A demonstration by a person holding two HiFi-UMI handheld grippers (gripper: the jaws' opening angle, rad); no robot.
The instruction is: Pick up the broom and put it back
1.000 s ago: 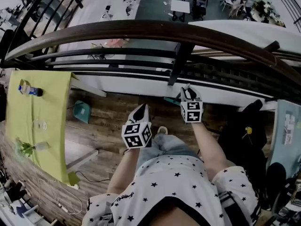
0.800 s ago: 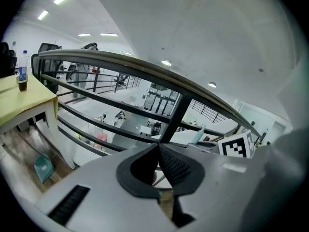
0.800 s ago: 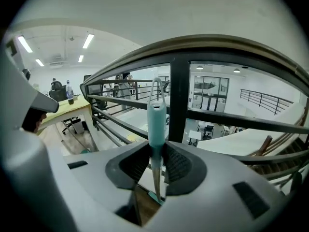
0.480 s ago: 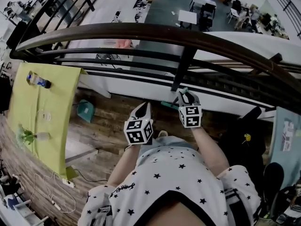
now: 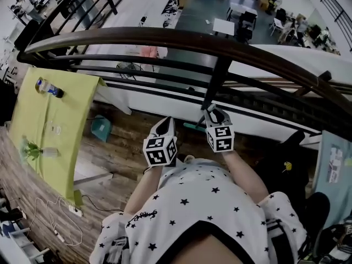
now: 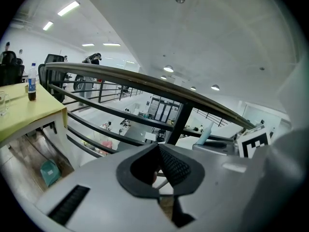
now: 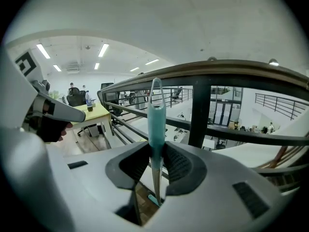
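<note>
Carrying the broom (image 7: 156,115) upright is the step in hand. The right tool (image 7: 155,164) is clamped on the lower end of its teal grip, with the metal shaft hanging below the jaws. Judgement: hold the shaft vertical and move steadily, since a single clamp point lets it swing. The left tool (image 6: 159,164) has its jaws together and carries nothing. The railing (image 5: 165,37) and its post (image 7: 200,110) stand directly ahead, near the handle, and contact is a risk. A green surface (image 5: 49,114) with a bottle (image 5: 48,87) lies well apart, left.
</note>
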